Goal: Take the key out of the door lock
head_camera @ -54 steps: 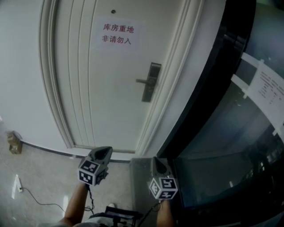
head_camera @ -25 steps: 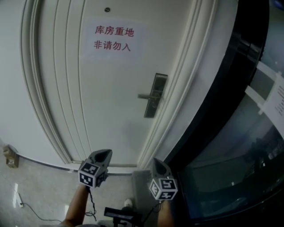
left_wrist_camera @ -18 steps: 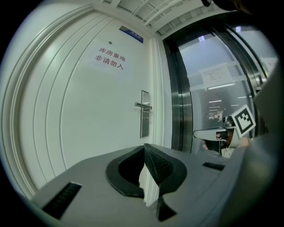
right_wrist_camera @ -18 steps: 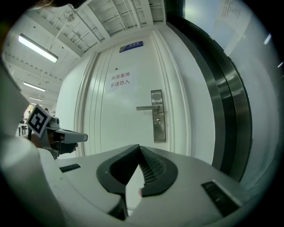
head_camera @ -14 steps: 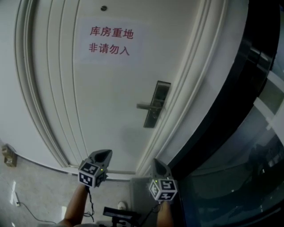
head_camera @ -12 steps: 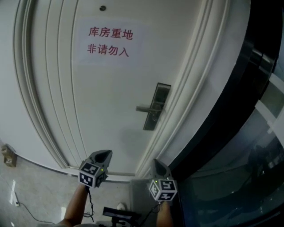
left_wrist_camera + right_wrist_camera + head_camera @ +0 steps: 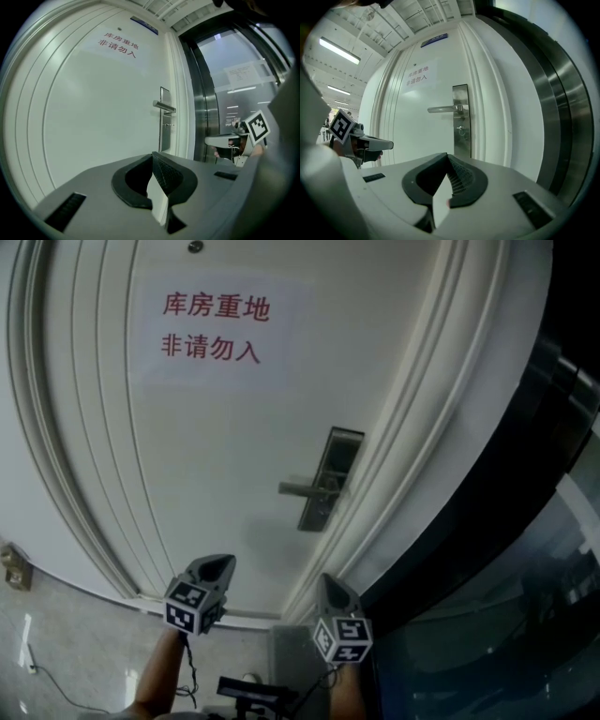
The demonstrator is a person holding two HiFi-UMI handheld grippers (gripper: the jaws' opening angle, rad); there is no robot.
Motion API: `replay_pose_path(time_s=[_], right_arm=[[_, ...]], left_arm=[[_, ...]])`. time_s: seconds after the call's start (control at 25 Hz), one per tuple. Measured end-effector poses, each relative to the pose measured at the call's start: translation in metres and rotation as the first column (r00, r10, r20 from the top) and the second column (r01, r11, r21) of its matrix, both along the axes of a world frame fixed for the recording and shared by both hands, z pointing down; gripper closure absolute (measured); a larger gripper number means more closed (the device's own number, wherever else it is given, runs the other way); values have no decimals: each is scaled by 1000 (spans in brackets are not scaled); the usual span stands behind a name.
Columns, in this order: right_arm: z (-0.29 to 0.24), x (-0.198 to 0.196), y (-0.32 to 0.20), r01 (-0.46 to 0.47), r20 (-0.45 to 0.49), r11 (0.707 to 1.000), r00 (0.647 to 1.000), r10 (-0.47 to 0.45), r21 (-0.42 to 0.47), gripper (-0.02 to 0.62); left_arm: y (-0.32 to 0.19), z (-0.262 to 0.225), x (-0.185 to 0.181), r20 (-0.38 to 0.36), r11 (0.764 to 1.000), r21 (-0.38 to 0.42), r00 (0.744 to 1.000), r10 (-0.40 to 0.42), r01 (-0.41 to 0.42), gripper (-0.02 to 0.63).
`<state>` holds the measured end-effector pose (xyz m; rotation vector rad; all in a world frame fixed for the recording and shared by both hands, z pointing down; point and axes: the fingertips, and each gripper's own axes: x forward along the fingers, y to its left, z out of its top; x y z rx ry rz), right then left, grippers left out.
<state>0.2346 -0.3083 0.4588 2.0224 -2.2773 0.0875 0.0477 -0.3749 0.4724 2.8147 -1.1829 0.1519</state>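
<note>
Both claws are low in the head view, well short of the door (image 7: 216, 446). Left claw (image 7: 218, 564) is lower center-left, right claw (image 7: 329, 583) just right of it.
Left claw (image 7: 152, 154): tips pressed together, nothing between them.
Right claw (image 7: 446, 155): same, tips together and empty.
The key (image 7: 461, 129) is in the lock plate (image 7: 326, 476), just below the handle (image 7: 302, 488), at mid-frame right of center. It looks small in the right gripper view; in the left gripper view it is a tiny stub sticking out of the plate (image 7: 168, 124).
Neither claw touches the key, plate or handle.
Paper sign (image 7: 214, 326) with red characters is on the door, upper left.
Dark metal and glass panel (image 7: 487, 484) runs down the right edge.
</note>
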Motion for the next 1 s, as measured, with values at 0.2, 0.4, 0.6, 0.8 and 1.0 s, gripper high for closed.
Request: replay_pose_path(time_s=[0.2,0.4,0.6,0.8,1.0], right_arm=[[-1,5,-18,-1,-35,1000,999,1,-4,584],[-4,12,-35,1,-74,1000,997,0,1,584],[-9,16,-51,-6,-131,1000,991,8,16,584],[-22,18,-64,-20,-168,999,985,26,40,584],[-30,20,-74,-47,-295,996,953,65,70,584]], left_arm=[[-16,2,5,-4,1000,-9,1000,-11,11,598],[-28,3,8,-2,1000,-12,1000,-24,24,598],[-39,7,8,2,999,-21,999,-33,34,598],[-48,8,8,4,999,-24,999,-44,44,598],[-54,10,2,-2,998,-36,998,-57,57,598]])
